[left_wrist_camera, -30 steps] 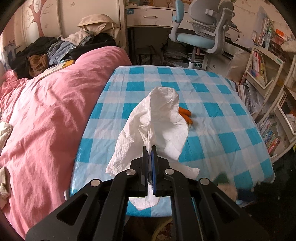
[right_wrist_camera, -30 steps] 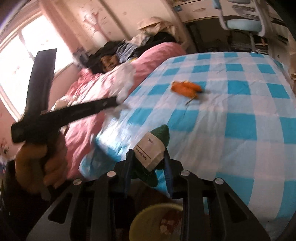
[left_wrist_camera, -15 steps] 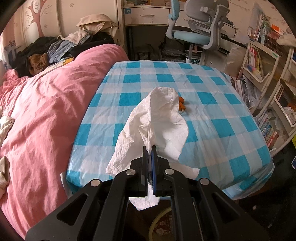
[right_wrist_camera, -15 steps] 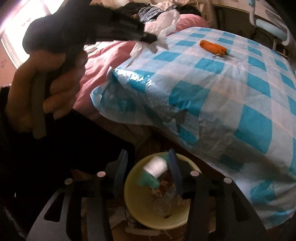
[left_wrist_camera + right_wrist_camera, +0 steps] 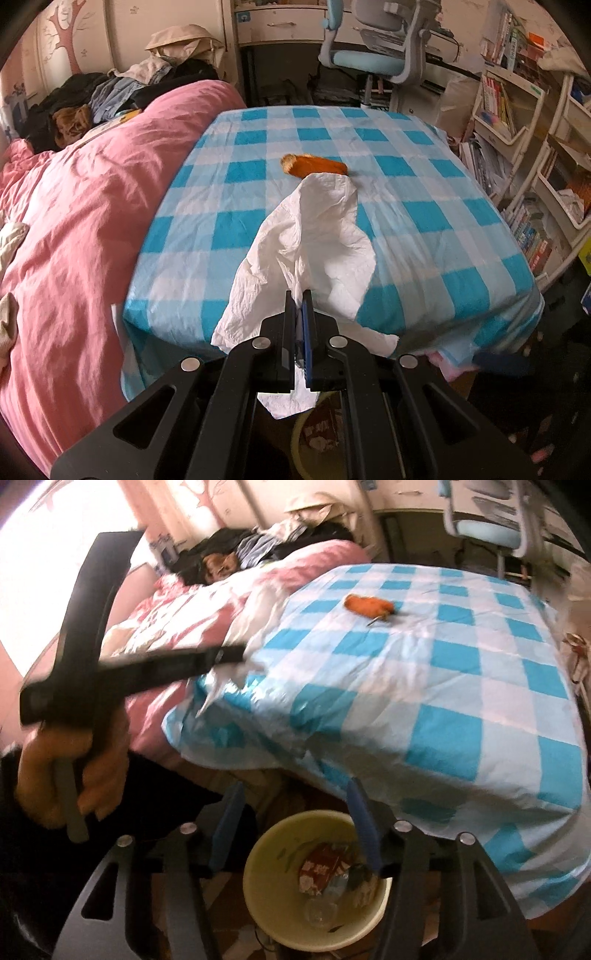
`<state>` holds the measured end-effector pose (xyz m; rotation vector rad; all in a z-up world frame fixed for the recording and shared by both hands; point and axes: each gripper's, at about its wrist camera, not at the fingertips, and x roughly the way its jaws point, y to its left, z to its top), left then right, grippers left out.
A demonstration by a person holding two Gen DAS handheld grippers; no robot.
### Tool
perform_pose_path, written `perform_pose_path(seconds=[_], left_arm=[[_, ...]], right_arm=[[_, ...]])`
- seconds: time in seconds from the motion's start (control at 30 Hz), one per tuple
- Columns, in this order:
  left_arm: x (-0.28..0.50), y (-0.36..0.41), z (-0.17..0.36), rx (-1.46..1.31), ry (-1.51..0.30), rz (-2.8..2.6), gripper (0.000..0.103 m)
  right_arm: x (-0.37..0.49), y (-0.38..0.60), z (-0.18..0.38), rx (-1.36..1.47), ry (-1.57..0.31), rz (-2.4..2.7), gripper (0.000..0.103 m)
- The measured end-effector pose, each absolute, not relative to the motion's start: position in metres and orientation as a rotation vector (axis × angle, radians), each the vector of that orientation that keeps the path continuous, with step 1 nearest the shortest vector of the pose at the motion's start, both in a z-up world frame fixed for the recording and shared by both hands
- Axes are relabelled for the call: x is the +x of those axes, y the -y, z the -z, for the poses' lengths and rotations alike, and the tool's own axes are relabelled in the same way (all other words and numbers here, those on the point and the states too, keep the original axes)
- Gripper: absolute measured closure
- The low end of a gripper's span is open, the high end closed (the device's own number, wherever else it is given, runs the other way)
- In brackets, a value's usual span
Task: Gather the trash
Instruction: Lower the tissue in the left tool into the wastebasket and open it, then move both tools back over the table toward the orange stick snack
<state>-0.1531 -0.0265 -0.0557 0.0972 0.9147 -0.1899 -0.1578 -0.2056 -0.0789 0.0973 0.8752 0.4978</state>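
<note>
My left gripper (image 5: 299, 306) is shut on a crumpled white tissue (image 5: 317, 251), which hangs in front of it over the near edge of the blue-checked table (image 5: 424, 221). An orange scrap (image 5: 314, 166) lies mid-table beyond the tissue and also appears in the right wrist view as the orange scrap (image 5: 369, 605). My right gripper (image 5: 295, 794) hovers over a cream bin (image 5: 266, 838) on the floor. Its jaws are opening, with nothing between them. The bin holds a red wrapper (image 5: 321, 867) and other rubbish. A hand (image 5: 70, 757) holds the blurred left gripper (image 5: 229, 653) at the left.
A bed with a pink duvet (image 5: 74, 221) runs along the table's left side, with piled clothes (image 5: 110, 92) at its head. A light blue office chair (image 5: 369, 55) stands behind the table. Bookshelves (image 5: 517, 129) line the right.
The right gripper swung from the table edge to over the bin, opened and dropped a green labelled item. The left gripper drew back with the tissue, uncovering the orange scrap.
</note>
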Motion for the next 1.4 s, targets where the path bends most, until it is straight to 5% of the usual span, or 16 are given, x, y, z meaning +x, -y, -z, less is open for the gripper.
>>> perform_pose_path(seconds=[0.5,0.57,0.7,0.97,1.13,1.4], left_arm=[[-0.230,0.059,0.118,0.112,-1.182,0.349,0.099],[-0.238,0.063,0.128,0.120,-1.234,0.373,0.091],[-0.245,0.062,0.129,0.136,-1.237,0.335,0.051],[-0.233,0.037,0.118,0.040,-1.167,0.224,0.044],[-0.234,0.022,0.095,0.008,-1.009,0.121,0.028],[-0.232,0.002,0.074,-0.050,-0.901,0.023,0.023]], right_arm=[[-0.157,0.241,0.063,0.236,-0.791,-0.389,0.041],[-0.157,0.241,0.062,0.237,-0.789,-0.387,0.039],[-0.158,0.241,0.063,0.235,-0.785,-0.378,0.037],[-0.159,0.240,0.065,0.213,-0.785,-0.341,0.032],[-0.161,0.232,0.064,0.144,-0.771,-0.320,0.028],[-0.162,0.216,0.066,0.052,-0.748,-0.310,0.025]])
